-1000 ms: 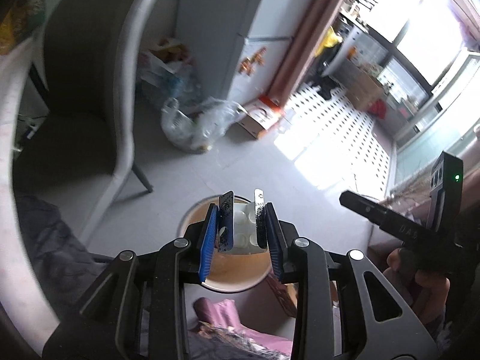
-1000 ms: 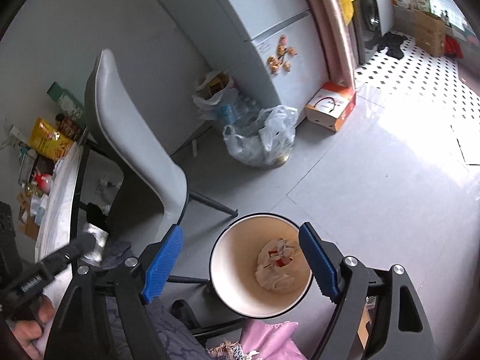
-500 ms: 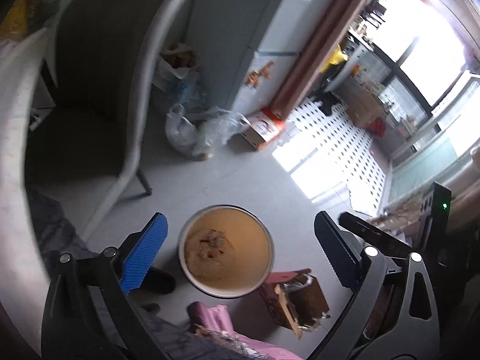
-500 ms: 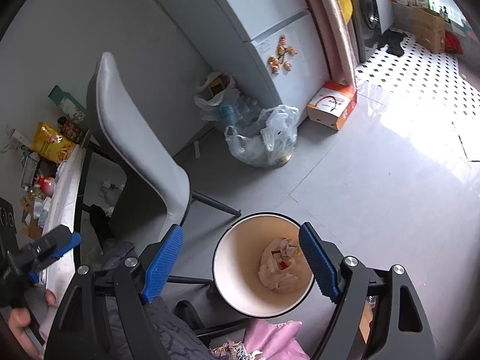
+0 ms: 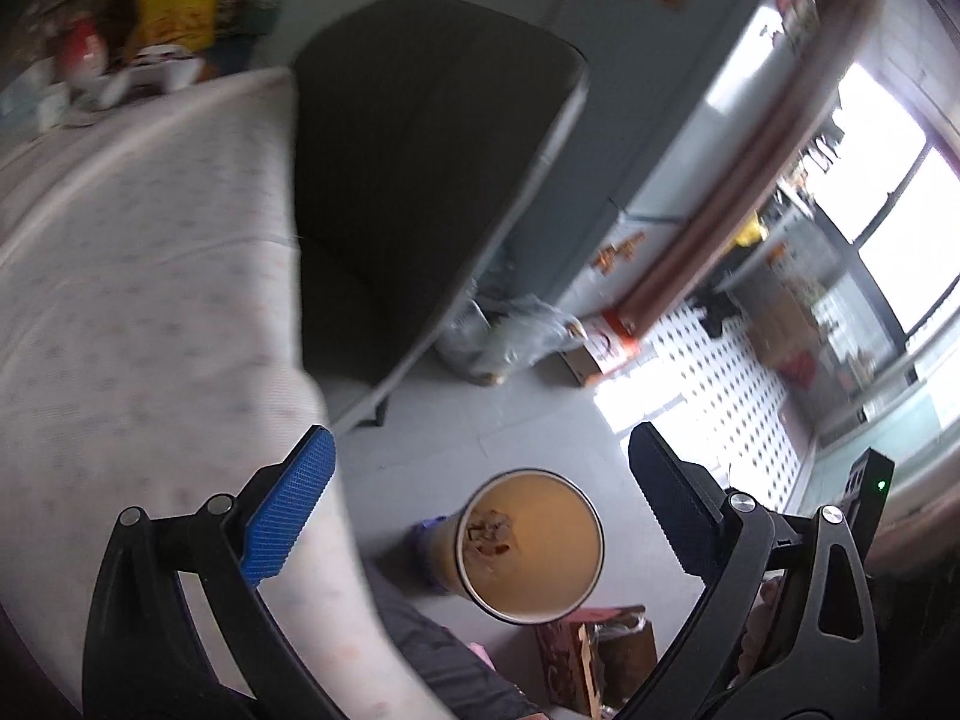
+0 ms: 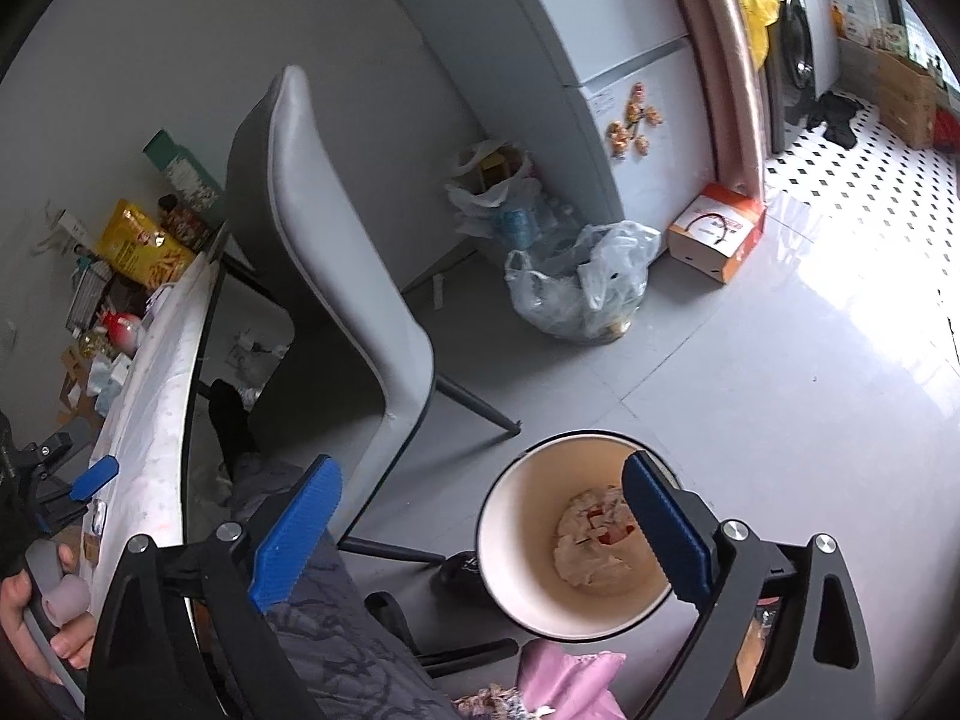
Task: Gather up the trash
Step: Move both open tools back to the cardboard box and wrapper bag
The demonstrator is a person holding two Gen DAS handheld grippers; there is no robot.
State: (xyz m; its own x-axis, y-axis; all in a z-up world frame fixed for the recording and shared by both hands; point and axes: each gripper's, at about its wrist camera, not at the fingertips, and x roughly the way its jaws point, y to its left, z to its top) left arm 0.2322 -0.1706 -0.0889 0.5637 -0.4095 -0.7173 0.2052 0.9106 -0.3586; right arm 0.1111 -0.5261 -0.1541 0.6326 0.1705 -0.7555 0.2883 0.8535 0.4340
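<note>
Grey floor tiles ran from the doorway's bright patch to a pale fridge (image 6: 576,60), and everything else is best placed against the round waste bin (image 6: 522,534) standing on those tiles. Beyond the bin, toward the fridge, stood a grey chair (image 6: 336,276); past the chair's legs slumped a clear plastic bag (image 6: 582,288), with an orange-and-white carton (image 6: 714,234) beside it. On the chair's far side from the bin a table with a white patterned cloth (image 5: 138,300) filled the left wrist view, its far end crowded with packets and a yellow bag (image 6: 138,246).

Crumpled trash (image 6: 594,534) already lay in the bin's bottom. The left gripper (image 5: 480,510) had just been opening and stood wide with nothing between its jaws; the right gripper (image 6: 480,534) had also just spread to full width, empty, angled down over the bin's mouth.

The next piece of trash probably lay on the table — away from the bin, past the chair — though no single piece could be picked out in the blur. The left gripper, already over the cloth's edge in the right wrist view, looked the nearer of the two — the bin sat below and to its right.
</note>
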